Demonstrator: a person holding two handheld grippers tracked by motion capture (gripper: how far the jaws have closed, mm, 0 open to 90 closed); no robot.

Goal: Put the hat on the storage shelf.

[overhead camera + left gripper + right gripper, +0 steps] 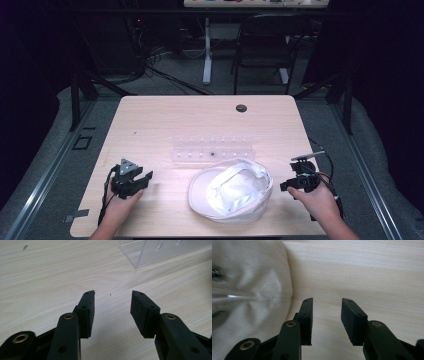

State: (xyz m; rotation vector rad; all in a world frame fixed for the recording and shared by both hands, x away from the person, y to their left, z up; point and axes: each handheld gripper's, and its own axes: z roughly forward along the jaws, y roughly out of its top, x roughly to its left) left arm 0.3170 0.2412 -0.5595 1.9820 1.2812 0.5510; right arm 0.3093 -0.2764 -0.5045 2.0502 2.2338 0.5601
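**Closing in on the white cap from both sides**

Starting at the left of the high view, the left gripper (pixel 131 179) sits low over the wooden table (pixel 150 120), held in the person's left hand (pixel 119 204). Its own view shows the two black jaws standing apart with nothing but bare wood grain between them, and the corner of a clear plastic rack (pixel 160 252) off ahead. That rack (pixel 212 152) lies across the middle of the table, just behind the cap.

Next comes the white cap (pixel 232 190), lying upside down near the front edge, its hollow facing up and its brim toward the left gripper. It rests between the two grippers, touching neither.

At the right, the right gripper (pixel 299 181) hovers just beside the cap's edge, carried by the right hand (pixel 317 200). In its own view the jaws are also apart and empty, with the cap's fabric (pixel 247 290) lying to one side of the nearer jaw, not between the pads.

To take hold well, I judge the right gripper should swing toward the cap so that the rim passes between its pads, one pad inside the hollow and one outside, before squeezing. Soft cloth will likely fold, so a bite on the stiffer rim band seems safer. The left gripper has farther to travel and could aim for the brim, the firmest part.
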